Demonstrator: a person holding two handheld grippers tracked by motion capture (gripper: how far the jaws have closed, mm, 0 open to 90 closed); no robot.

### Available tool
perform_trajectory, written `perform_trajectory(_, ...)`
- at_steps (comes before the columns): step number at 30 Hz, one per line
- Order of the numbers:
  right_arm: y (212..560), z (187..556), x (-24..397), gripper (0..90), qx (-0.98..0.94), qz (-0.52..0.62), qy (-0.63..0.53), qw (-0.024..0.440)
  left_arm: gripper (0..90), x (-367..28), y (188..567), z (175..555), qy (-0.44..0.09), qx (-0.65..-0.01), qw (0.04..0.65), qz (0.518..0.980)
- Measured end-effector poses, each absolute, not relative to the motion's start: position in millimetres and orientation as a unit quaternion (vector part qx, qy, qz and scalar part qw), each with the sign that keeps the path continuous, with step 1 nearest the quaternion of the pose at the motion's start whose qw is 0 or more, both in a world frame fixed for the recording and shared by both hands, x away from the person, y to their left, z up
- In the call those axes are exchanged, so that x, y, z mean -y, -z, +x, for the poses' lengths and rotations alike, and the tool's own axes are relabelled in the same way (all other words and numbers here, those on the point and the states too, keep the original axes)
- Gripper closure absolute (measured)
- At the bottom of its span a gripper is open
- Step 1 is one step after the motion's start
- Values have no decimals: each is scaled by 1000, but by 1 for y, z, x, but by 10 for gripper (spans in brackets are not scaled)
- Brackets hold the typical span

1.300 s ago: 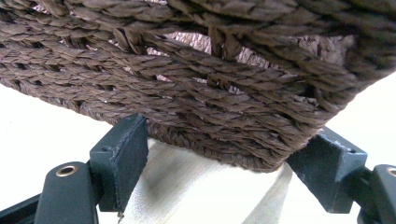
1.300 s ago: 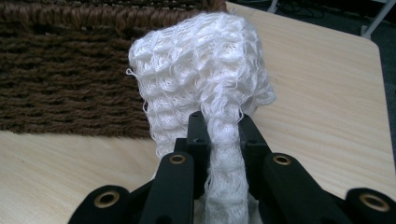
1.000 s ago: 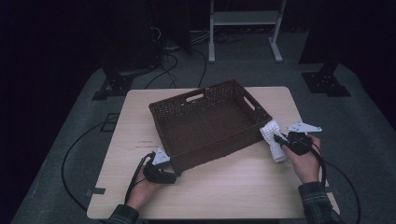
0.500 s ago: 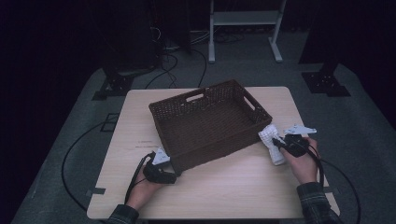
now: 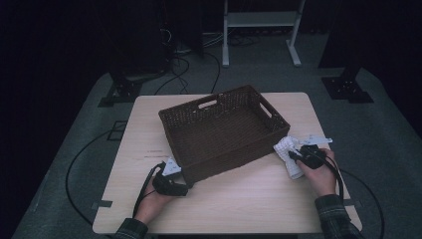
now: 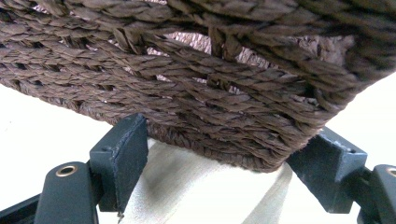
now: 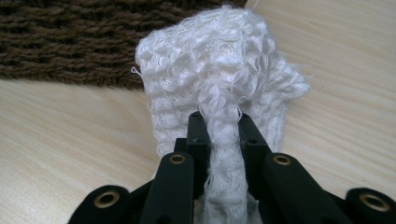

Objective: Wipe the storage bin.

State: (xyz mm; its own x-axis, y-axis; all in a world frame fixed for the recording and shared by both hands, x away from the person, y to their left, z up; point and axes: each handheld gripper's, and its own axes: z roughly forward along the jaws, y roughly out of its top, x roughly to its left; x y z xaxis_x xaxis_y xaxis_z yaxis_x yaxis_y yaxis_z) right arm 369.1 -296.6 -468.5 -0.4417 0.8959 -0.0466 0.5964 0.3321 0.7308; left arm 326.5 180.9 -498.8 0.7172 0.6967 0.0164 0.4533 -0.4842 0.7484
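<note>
- My right gripper (image 7: pixel 218 123) has its jaws pinched tight on a fold of the white knitted cloth (image 7: pixel 219 79), which lies on the light wooden table (image 5: pixel 249 199) near its right edge, just beside the right end of the dark brown woven basket (image 5: pixel 224 132).
- Right hand (image 5: pixel 321 172) comes in from the near edge, forearm angled up the table, gripper pointing left toward the basket.
- Left gripper (image 6: pixel 215 158) has its jaws spread wide around the basket's near-left corner; can't tell if the pads actually press it.
- Left hand (image 5: pixel 154 199) sits low by the near edge, gripper aimed at that corner.
</note>
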Motion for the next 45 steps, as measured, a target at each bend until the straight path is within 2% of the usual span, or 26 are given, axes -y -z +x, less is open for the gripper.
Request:
perform_trajectory(19, 470, 362, 290, 785, -795, 464, -319, 224, 221, -181, 499, 326, -161, -340, 377, 846)
perform_trajectory(45, 430, 348, 289, 785, -761, 445, -396, 257, 221, -181, 499, 326, -161, -340, 377, 846)
